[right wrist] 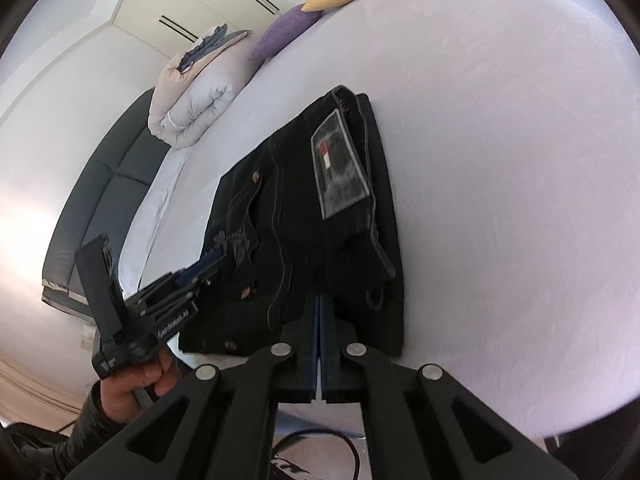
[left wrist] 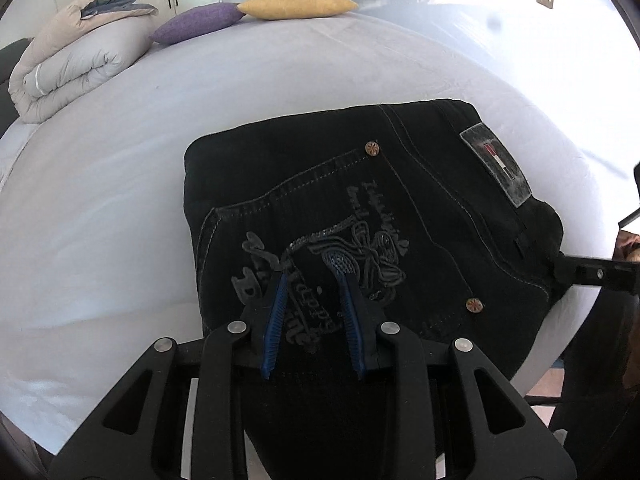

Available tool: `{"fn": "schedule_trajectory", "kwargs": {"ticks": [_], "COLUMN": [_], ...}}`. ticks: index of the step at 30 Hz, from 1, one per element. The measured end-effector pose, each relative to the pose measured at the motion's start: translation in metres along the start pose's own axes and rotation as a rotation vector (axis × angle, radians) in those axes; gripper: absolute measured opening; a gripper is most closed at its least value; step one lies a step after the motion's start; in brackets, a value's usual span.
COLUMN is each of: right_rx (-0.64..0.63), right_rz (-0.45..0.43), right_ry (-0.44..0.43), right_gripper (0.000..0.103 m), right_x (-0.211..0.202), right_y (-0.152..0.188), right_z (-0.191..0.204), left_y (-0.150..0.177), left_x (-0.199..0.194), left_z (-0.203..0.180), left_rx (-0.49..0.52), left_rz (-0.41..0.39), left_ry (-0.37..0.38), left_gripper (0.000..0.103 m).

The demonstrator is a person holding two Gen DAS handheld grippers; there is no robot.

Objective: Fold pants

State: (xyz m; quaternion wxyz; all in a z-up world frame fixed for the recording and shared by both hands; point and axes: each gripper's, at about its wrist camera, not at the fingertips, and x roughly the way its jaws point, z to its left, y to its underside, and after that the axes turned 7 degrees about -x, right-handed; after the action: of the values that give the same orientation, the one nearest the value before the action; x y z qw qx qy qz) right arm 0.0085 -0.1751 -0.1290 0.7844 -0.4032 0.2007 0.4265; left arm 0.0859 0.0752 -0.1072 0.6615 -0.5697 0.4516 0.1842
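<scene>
- While the pants [left wrist: 360, 216] sit folded at the bed's [left wrist: 200, 100] near edge, the right gripper [right wrist: 320, 312], fingers pressed together, could drag the stack off.
- Left gripper [left wrist: 316, 272], fingers apart over the pocket, might snag embroidery.

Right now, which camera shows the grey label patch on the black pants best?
The right wrist view: the label patch sits near frame centre, large and facing the lens, red and white mark visible. The left wrist view shows the same patch smaller, off to the right and slanted, on the folded pants.
</scene>
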Motion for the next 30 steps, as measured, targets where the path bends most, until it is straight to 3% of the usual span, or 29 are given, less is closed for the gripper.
{"fn": "schedule_trajectory", "kwargs": {"ticks": [13, 15, 17, 19, 20, 21, 22, 23, 25, 30], "right_rx": [0.001, -0.012, -0.02, -0.012, -0.007, -0.003, 0.0, 0.007, 0.019, 0.045], "right_rz": [0.042, 0.043, 0.027, -0.024, -0.05, -0.08, -0.093, -0.099, -0.096, -0.049], "right_ry": [0.011, -0.002, -0.013, -0.031, -0.035, -0.031, -0.028, -0.026, -0.027, -0.068], "right_gripper": [0.0, 0.005, 0.029, 0.046, 0.052, 0.053, 0.054, 0.056, 0.058, 0.063], "right_x": [0.004, -0.001, -0.011, -0.025, -0.032, -0.04, -0.043, -0.045, -0.045, -0.027], "right_y": [0.019, 0.018, 0.017, 0.012, 0.008, 0.002, -0.002, -0.009, -0.019, -0.048], "right_z": [-0.004, 0.0, 0.001, -0.001, -0.003, -0.006, -0.009, -0.014, -0.021, -0.038], "left_y": [0.028, 0.029, 0.03, 0.032, 0.035, 0.037, 0.038, 0.04, 0.039, 0.032], "left_x": [-0.019, -0.022, -0.03, -0.043, -0.053, -0.06, -0.064, -0.071, -0.079, -0.057], "left_z": [-0.033, -0.031, -0.027, -0.021, -0.016, -0.011, -0.007, 0.0, 0.018, 0.056], "left_rx": [-0.001, -0.012, -0.041, -0.067, -0.087, -0.105, -0.117, -0.135, -0.182, -0.311], "left_rz": [-0.011, -0.013, -0.012, -0.026, -0.044, -0.055, -0.066, -0.09, -0.122, -0.042], "left_ry": [-0.016, -0.008, 0.011, 0.048, 0.07, 0.071, 0.07, 0.074, 0.097, 0.192], "left_gripper": [0.027, 0.027, 0.027, 0.028, 0.031, 0.052, 0.083, 0.091, 0.093, 0.093]}}
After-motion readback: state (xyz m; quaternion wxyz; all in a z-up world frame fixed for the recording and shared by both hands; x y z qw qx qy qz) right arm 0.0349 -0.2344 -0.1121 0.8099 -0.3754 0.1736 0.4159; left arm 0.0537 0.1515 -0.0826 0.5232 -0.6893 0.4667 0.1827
